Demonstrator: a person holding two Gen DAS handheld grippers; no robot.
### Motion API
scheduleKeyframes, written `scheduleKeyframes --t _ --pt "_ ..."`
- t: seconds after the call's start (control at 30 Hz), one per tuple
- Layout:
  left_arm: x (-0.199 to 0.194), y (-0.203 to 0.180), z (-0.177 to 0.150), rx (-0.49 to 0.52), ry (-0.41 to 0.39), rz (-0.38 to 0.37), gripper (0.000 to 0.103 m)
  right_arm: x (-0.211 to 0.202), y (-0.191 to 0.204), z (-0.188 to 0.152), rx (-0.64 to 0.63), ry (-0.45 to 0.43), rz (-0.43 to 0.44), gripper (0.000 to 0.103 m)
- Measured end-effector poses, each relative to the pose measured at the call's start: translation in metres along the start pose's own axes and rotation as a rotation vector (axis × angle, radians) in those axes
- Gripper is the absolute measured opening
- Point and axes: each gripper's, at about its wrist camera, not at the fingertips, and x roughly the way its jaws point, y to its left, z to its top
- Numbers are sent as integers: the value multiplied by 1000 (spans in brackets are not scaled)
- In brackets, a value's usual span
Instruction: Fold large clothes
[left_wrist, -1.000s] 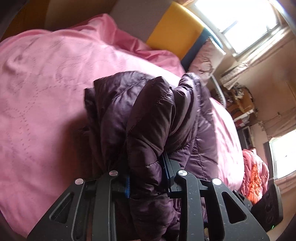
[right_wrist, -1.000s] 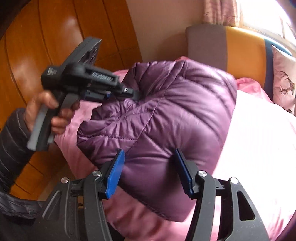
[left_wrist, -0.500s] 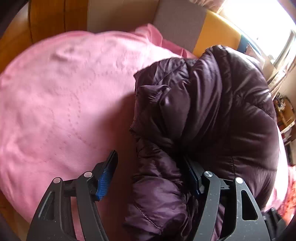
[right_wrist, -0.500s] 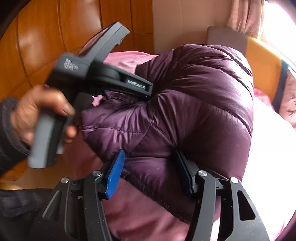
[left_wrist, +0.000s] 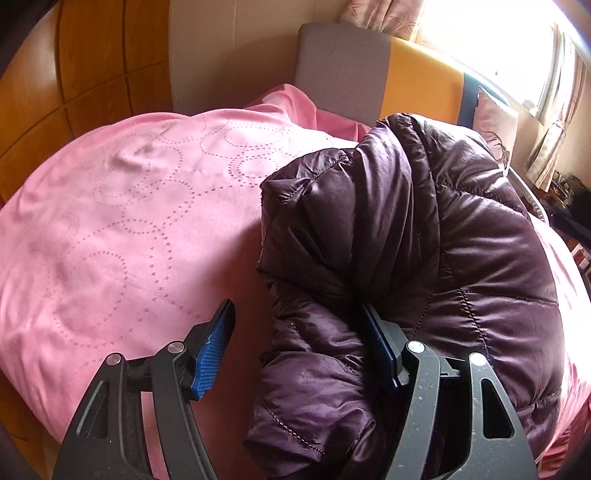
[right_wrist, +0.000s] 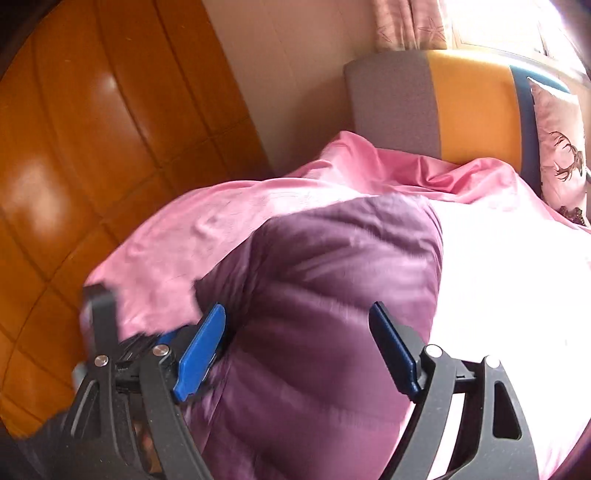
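A dark purple puffer jacket (left_wrist: 424, 258) lies bunched on a pink bedspread (left_wrist: 122, 221). My left gripper (left_wrist: 299, 350) is open; the jacket's lower fold lies between its blue pads, against the right one, apart from the left one. In the right wrist view the jacket (right_wrist: 332, 295) fills the middle, blurred. My right gripper (right_wrist: 299, 350) is open with its pads wide apart either side of the jacket's near bulge. The left gripper's black body (right_wrist: 103, 332) shows at the lower left, behind my right gripper's left finger.
A grey, orange and blue headboard (left_wrist: 388, 74) stands behind the bed. Wooden wardrobe panels (right_wrist: 92, 147) are on the left. A deer-print pillow (right_wrist: 561, 147) leans at the right. A bright window and curtains are at the upper right.
My left gripper has let go of the jacket fold and opened. The jacket has dropped onto the bedspread. The left gripper has moved down and to the left in the right wrist view.
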Motion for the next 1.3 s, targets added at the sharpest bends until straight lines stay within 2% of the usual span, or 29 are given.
scheduleKeyframes --t 0.1,0.2,0.3,0.83,1.03,1.2,1.3 --pt "0 -1 0 8 -10 0 67 31 0 12 3 51 -62 81" --pt "2 2 -1 5 -16 -12 67 45 -10 16 0 92 -103 83" --pt "5 3 -4 5 -22 -17 67 76 -10 16 -12 118 -116 86" --pt "16 7 -15 -7 -36 -51 67 134 -20 -7 -24 245 -130 99" --pt "13 5 -17 4 -47 -45 67 114 -23 -7 11 192 -73 100" --pt "13 9 -18 -15 -41 -69 67 66 -37 -10 119 96 3 101" --pt "14 14 -18 -37 -36 -100 67 44 -55 -22 181 81 28 101"
